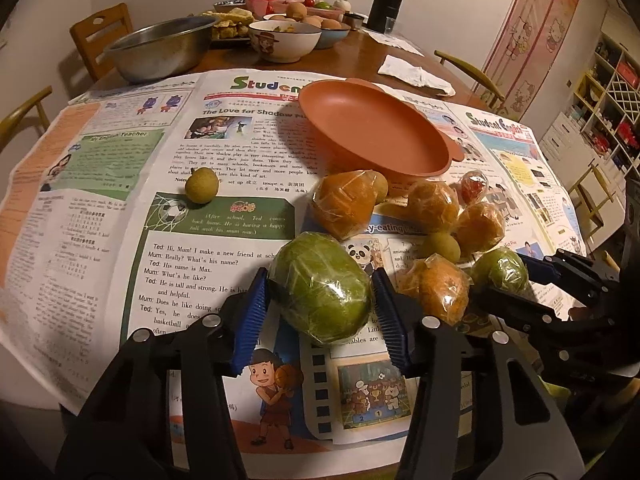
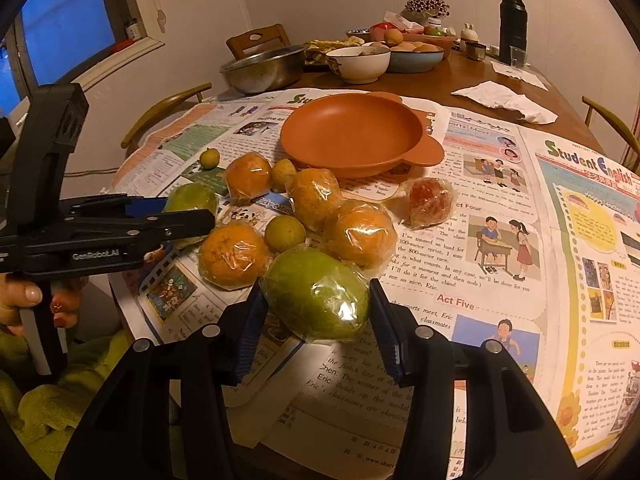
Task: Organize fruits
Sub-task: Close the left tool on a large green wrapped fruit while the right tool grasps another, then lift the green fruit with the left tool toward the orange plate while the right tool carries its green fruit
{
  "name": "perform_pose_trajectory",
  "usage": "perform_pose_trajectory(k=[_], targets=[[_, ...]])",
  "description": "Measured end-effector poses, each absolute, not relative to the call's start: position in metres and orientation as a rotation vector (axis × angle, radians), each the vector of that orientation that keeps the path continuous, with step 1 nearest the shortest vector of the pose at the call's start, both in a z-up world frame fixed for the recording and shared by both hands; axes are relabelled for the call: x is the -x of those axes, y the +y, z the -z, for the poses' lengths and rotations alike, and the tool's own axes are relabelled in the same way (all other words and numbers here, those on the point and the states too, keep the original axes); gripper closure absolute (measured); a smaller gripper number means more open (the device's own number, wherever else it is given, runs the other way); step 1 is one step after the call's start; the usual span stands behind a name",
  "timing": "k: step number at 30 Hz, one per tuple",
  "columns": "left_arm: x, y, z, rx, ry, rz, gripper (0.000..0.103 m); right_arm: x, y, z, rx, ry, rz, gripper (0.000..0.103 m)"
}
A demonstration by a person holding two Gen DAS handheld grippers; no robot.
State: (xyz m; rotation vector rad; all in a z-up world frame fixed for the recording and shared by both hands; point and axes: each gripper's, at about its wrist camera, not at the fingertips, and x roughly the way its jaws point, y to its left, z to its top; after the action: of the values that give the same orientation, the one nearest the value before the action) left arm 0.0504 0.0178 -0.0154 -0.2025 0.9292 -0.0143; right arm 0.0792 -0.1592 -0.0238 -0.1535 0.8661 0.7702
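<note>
— What is the left gripper (image 1: 320, 292) doing?

— Its blue pads sit on both sides of a wrapped green fruit (image 1: 322, 286) lying on the newspaper (image 1: 120, 200). They are spread to about the fruit's width; whether they press it, I cannot tell.

— And the right gripper (image 2: 316, 300)?

— Much the same: its pads flank another wrapped green fruit (image 2: 316, 294), close against the wrapping, and how firm the grip is I cannot tell either.

— Where is the rest?

— Wrapped oranges (image 2: 234, 258) and small green fruits (image 2: 285, 233) cluster just beyond the right gripper. The orange bowl (image 2: 344, 136) stands behind them, holding nothing.
</note>
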Motion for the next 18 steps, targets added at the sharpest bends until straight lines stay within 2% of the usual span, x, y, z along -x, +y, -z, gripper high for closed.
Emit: perform_pose_trajectory(k=[18], targets=[[-0.045,0.018,0.003,0.204,0.898,0.024,0.062,-0.071,-0.175,0.012,0.111,0.836,-0.776,0.056]])
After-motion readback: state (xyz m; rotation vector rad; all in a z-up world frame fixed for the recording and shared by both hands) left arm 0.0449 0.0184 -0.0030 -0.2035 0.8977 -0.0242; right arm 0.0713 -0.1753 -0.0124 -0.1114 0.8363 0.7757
